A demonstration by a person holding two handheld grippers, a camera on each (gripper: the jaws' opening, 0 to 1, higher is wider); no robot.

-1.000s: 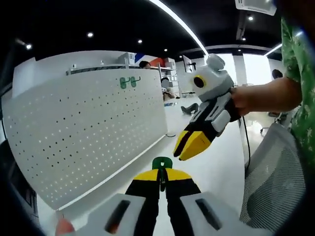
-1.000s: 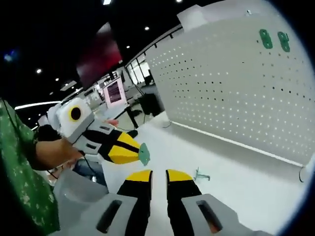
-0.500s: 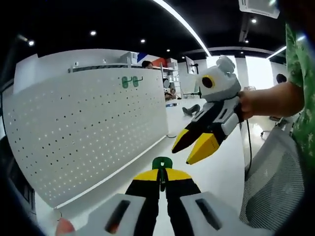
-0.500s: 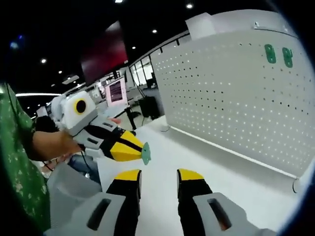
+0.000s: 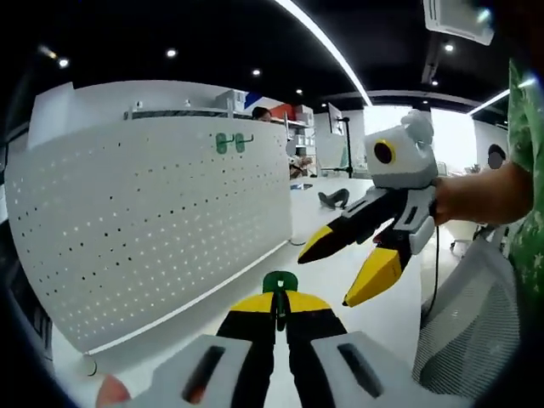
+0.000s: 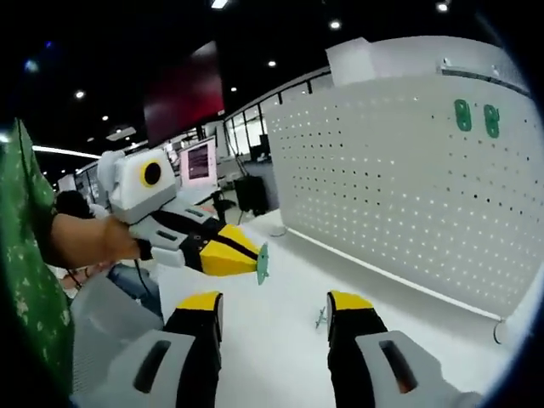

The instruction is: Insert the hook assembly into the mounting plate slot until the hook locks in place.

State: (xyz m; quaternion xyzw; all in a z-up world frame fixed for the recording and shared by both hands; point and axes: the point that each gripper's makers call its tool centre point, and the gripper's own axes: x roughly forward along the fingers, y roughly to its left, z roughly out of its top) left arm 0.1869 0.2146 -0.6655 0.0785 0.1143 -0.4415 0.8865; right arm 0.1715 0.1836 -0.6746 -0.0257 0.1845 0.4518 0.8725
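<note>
My left gripper pinches the green hook; my right gripper gapes wide, nothing held, before the pegboard.

Left claw: smooth plastic, yellow tips, black shanks, slight sheen; clamps green hook, glossy plastic look. Right claw: same plastic, white housing behind, tips apart. Beyond both claws, pegboard: white, matt, smooth, looks like painted metal. Under claws, worktop: white, smooth, soft sheen. Beside right claw, chair back: grey woven mesh. Sleeve: green printed cloth.
</note>
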